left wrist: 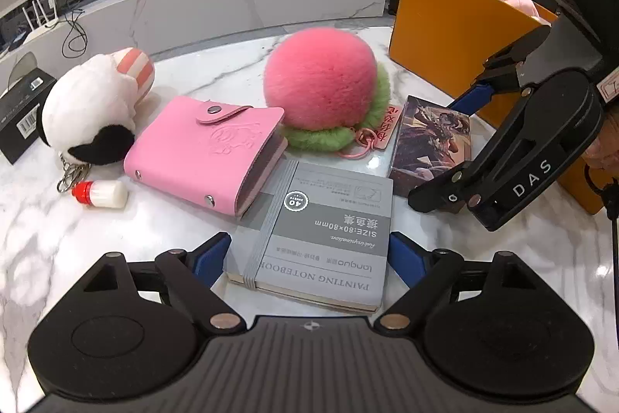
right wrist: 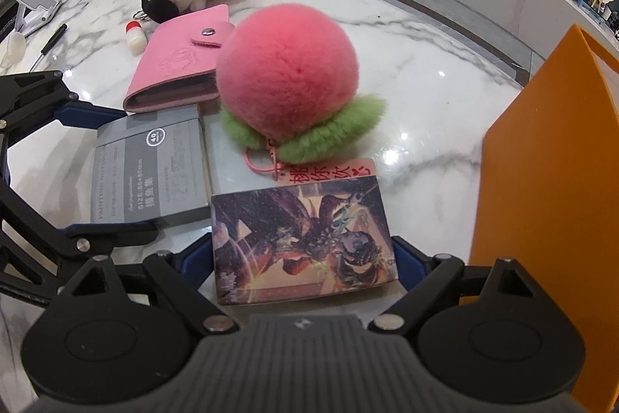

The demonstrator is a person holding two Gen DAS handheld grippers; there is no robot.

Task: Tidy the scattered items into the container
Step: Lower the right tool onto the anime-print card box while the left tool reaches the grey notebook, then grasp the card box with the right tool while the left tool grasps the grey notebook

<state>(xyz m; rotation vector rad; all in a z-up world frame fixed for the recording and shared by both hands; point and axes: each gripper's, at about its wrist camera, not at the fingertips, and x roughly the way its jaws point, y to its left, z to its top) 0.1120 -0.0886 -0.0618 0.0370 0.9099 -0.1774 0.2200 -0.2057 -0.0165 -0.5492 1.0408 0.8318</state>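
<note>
The left gripper (left wrist: 309, 254) is straddling the grey notebook (left wrist: 321, 231) and the right gripper (right wrist: 303, 254) the illustrated card box (right wrist: 305, 242), fingers spread wide, neither visibly pinching. Both items are lying on the marble table (right wrist: 425, 72), with the orange container (right wrist: 549, 180) standing just right of the right gripper. For clean lifts, each pair of fingers should be squeezing squarely on opposite edges, keeping clear of the pink plush peach (right wrist: 286, 84) ahead.

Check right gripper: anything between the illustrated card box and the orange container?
Nothing visible. The illustrated card box sits between the right gripper fingers; only bare marble lies between it and the orange container.
</note>
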